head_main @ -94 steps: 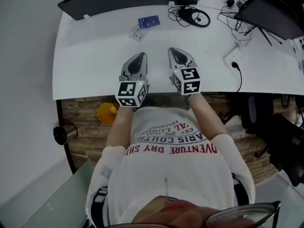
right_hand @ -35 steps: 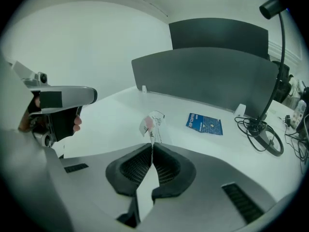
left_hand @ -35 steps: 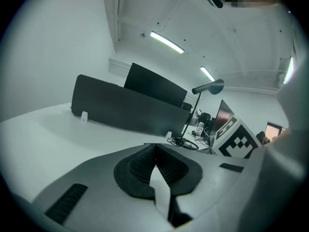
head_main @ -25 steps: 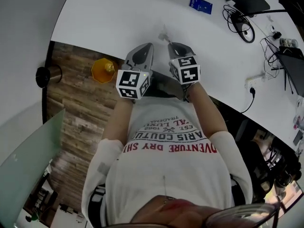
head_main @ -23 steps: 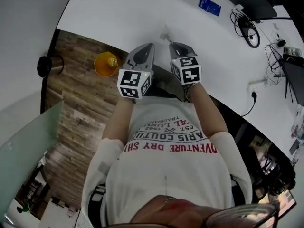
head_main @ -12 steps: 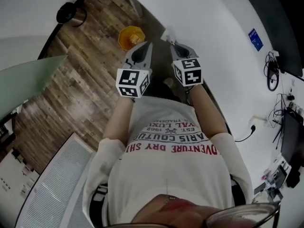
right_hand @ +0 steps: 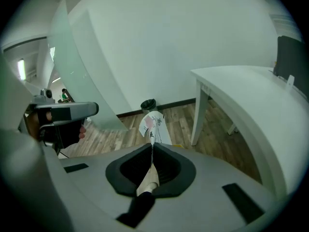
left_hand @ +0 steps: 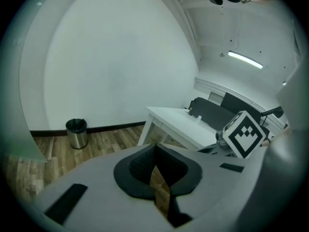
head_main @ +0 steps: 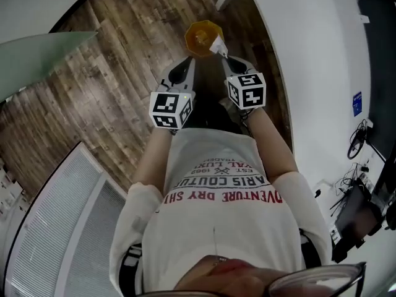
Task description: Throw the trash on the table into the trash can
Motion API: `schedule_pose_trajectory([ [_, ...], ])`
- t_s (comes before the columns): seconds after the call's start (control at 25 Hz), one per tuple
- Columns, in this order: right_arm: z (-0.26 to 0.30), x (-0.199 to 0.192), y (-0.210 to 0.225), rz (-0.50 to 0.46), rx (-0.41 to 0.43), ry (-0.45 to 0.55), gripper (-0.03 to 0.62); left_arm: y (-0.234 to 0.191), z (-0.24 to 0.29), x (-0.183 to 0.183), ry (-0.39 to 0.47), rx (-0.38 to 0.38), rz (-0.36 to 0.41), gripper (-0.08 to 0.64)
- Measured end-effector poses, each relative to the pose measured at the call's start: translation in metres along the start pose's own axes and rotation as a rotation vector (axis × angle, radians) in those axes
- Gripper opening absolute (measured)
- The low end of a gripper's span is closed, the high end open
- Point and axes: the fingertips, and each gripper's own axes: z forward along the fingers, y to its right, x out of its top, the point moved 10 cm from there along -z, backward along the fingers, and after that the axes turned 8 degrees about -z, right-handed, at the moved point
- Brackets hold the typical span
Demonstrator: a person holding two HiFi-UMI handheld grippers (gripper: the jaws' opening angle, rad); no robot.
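The paper [right_hand: 151, 123] is a small white scrap, creased, with a pink patch and dark print on it. It is pinched at its lower end by the right gripper [right_hand: 152, 148], whose jaws are pressed together on it, and most of the scrap stands out past the jaw tips. In the head view it lies over the right rim of the can [head_main: 199, 37], which stands on the floor [head_main: 111, 85] near the table's [head_main: 309, 48] edge.

The can is orange, open-topped, with a faceted rim. A paler patch shows inside it; what that is I cannot tell. A second bin [left_hand: 76, 132], round and of shiny metal, stands by the white wall in the left gripper view; its contents are hidden.

The left gripper [left_hand: 155, 149] has its jaws together with nothing between them; only a thin slit below the tips shows the floor. In the head view it is just beside the right gripper, left of the can.

The floor is wood plank, brown and streaked. The table is smooth and white with a curved edge and white legs. Both grippers are grey, with dark ribbed pads and a black-and-white marker cube [head_main: 170, 109] on each.
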Motion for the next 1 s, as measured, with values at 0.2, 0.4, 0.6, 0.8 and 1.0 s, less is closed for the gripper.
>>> schedule_pose_trajectory([
  [0.2,0.092,-0.008,-0.003,0.024,0.050,-0.097,0.032,-0.077,0.023,-0.011,-0.027,0.059,-0.097,0.023],
  [0.4,0.184,-0.036,0.019,0.016,0.050,-0.182,0.032,-0.132,0.074,-0.051,-0.072,0.085,-0.147,0.023],
  [0.6,0.264,-0.094,0.039,0.027,0.039,-0.231,0.032,-0.179,0.123,-0.118,-0.098,0.093,-0.190,0.023],
  [0.8,0.329,-0.162,0.060,0.035,0.050,-0.266,0.032,-0.208,0.166,-0.188,-0.104,0.112,-0.199,0.023],
  [1.0,0.376,-0.209,0.074,0.005,0.059,-0.288,0.032,-0.230,0.191,-0.240,-0.109,0.129,-0.205,0.023],
])
